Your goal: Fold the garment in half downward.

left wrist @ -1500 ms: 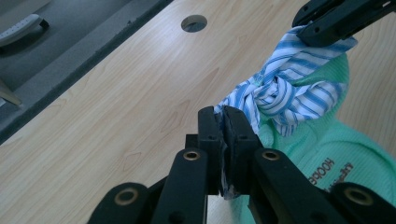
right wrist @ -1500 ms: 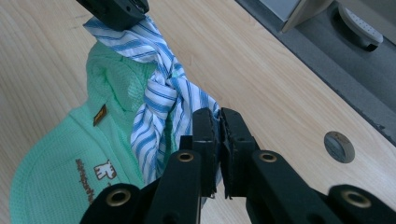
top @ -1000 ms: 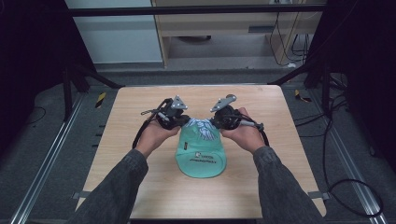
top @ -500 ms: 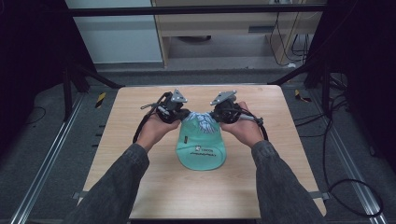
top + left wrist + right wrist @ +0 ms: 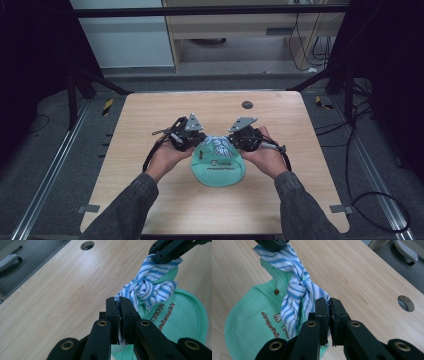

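Note:
A mint-green cloth bag [image 5: 218, 170] with brown lettering lies on the wooden table [image 5: 150, 115]. At its far end a blue-and-white striped tie [image 5: 218, 145] is knotted. My left gripper [image 5: 189, 141] is shut on one end of the striped tie [image 5: 147, 287]; my right gripper [image 5: 241, 140] is shut on the other end. In the right gripper view the knot [image 5: 298, 288] sits between the two grippers, above the green bag [image 5: 254, 322]. In the left gripper view the bag [image 5: 180, 320] lies under the knot, with the right gripper's jaws at the upper right.
A round cable hole [image 5: 247, 104] sits in the table near its far edge. Metal rails [image 5: 45, 185] run along both sides of the table, and cables [image 5: 360, 200] lie on the floor at the right. A shelf unit [image 5: 240, 30] stands behind the table.
Both hands have come nearer to me and slightly down, and the bag has slid towards me with them. The two grippers stand a little closer together over the knot.

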### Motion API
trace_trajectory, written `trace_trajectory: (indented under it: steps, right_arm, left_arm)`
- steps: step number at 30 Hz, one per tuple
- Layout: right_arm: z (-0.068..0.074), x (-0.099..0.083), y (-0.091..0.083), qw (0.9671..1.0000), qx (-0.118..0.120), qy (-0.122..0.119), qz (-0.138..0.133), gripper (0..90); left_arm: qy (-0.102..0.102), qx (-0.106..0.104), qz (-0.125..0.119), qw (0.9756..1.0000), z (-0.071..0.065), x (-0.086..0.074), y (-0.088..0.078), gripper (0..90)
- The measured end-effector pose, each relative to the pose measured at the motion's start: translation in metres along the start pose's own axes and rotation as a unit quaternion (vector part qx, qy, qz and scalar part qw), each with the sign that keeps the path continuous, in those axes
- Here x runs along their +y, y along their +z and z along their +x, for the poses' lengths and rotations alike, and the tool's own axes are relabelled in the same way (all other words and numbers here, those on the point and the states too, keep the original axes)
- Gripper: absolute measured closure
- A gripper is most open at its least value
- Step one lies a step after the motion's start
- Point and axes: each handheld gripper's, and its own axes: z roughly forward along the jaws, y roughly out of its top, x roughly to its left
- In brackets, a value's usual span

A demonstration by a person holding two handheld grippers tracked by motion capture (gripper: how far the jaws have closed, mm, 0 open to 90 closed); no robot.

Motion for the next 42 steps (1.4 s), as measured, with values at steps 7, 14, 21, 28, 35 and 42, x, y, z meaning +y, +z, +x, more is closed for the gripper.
trace_trajectory:
  steps: [7, 14, 21, 28, 35, 42]
  right_arm:
    - [0.013, -0.012, -0.009, 0.9999, 0.002, 0.0, -0.013, 85.4]
    - [0.028, -0.028, -0.008, 0.9999, 0.008, -0.005, -0.01, 85.2]
    - [0.033, -0.038, -0.005, 0.9998, 0.016, -0.004, -0.008, 85.1]
    - [0.04, -0.042, -0.004, 0.9997, 0.022, -0.008, -0.006, 84.9]
    - [0.048, -0.047, -0.002, 0.9994, 0.03, -0.015, -0.004, 84.7]
    - [0.055, -0.05, -0.005, 0.9992, 0.034, -0.021, -0.002, 84.6]
  left_arm:
    - [-0.006, -0.008, -0.007, 0.9999, -0.013, -0.011, -0.005, 86.3]
    - [-0.009, -0.018, -0.003, 0.9998, -0.023, -0.021, -0.002, 86.3]
    - [-0.009, -0.024, 0.002, 0.9997, -0.029, -0.03, 0.002, 86.3]
    - [-0.018, -0.028, -0.001, 0.9994, -0.033, -0.041, 0.002, 86.1]
    - [-0.025, -0.036, -0.001, 0.999, -0.039, -0.052, 0.004, 85.9]
    - [-0.026, -0.04, 0.0, 0.9989, -0.043, -0.059, 0.003, 85.5]
